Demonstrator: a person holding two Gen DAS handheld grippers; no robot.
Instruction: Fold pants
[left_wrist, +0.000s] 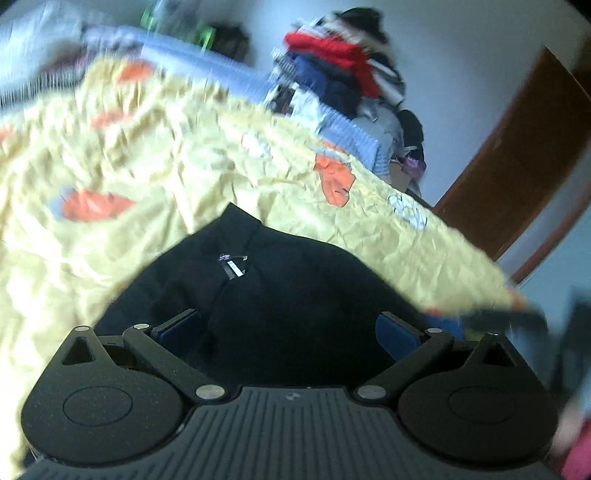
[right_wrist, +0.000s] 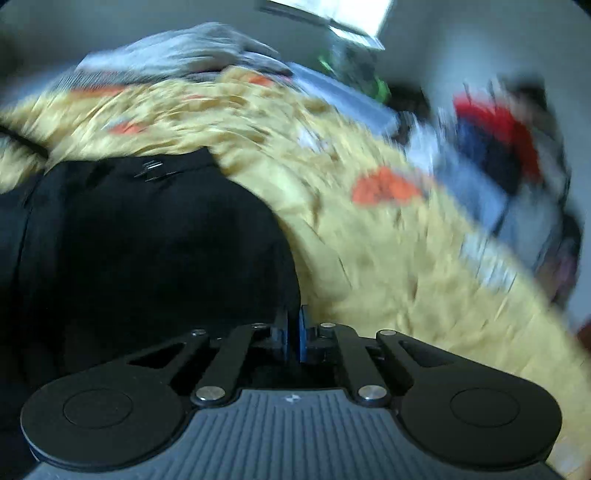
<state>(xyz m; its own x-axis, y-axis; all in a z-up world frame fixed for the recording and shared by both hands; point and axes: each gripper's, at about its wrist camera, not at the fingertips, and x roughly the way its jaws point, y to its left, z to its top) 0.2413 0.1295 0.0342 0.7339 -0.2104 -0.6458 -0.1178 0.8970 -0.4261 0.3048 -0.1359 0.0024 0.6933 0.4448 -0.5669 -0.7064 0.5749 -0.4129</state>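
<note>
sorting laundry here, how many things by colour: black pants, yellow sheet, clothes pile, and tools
black pants: 1
yellow sheet: 1
mixed-colour clothes pile: 1; the number of garments in it cannot be told
left tool, open: 1
right tool, shut: 1
total: 5

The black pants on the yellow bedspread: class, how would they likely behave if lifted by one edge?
The black pants would probably go floppy and drape, since they already lie in soft folds. They look light, being thin cloth. On the crumpled yellow bedspread they would likely drag rather than slide cleanly.
</note>
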